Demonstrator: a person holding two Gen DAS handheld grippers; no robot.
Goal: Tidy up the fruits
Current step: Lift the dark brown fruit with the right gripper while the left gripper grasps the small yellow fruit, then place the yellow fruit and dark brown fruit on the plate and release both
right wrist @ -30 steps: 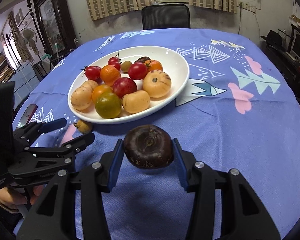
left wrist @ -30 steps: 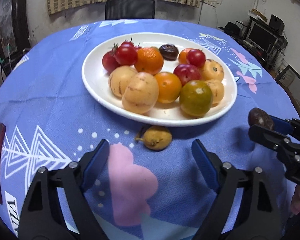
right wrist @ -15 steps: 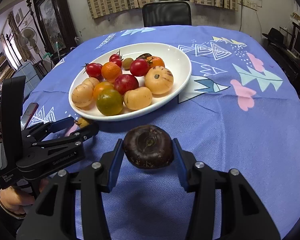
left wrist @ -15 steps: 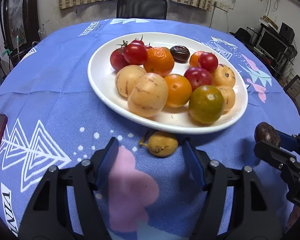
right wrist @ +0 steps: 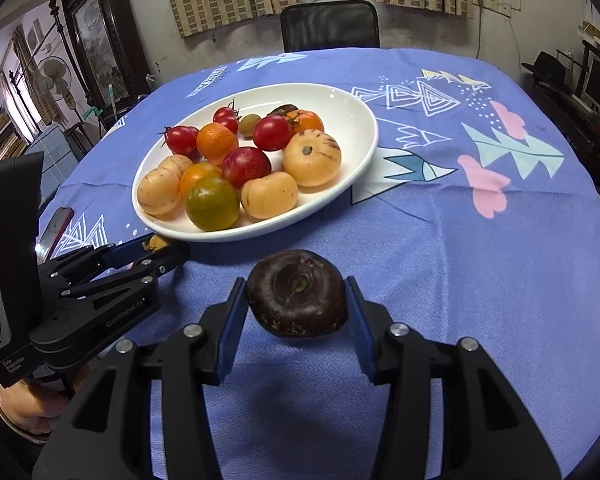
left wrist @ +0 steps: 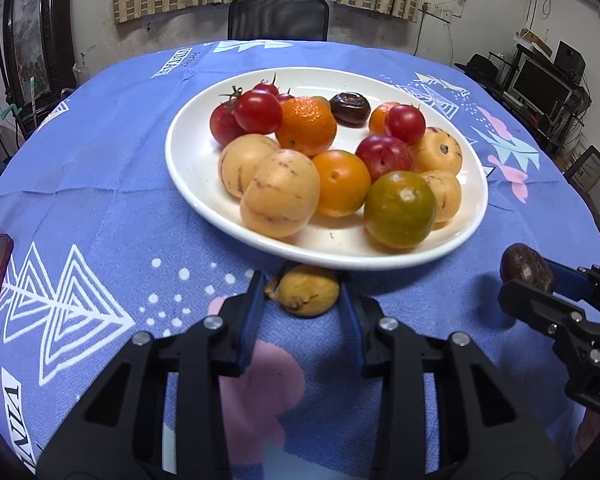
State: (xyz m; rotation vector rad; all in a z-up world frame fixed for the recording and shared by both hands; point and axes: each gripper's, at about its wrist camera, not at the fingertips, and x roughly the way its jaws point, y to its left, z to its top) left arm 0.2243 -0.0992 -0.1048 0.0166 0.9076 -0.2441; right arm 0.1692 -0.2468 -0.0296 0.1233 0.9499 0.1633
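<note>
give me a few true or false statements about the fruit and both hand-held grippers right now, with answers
1. The right hand-held gripper holds a dark fruit. True.
2. The yellow fruit lies on the plate. False: it lies on the cloth by the plate's near rim, between the left hand-held gripper's fingers.
3. The left hand-held gripper is clamped shut on the yellow fruit. False: its fingers flank the fruit with gaps visible.
4. A second dark fruit sits on the plate. True.
5. The plate holds only tomatoes. False: it also holds oranges and pale striped fruit.
</note>
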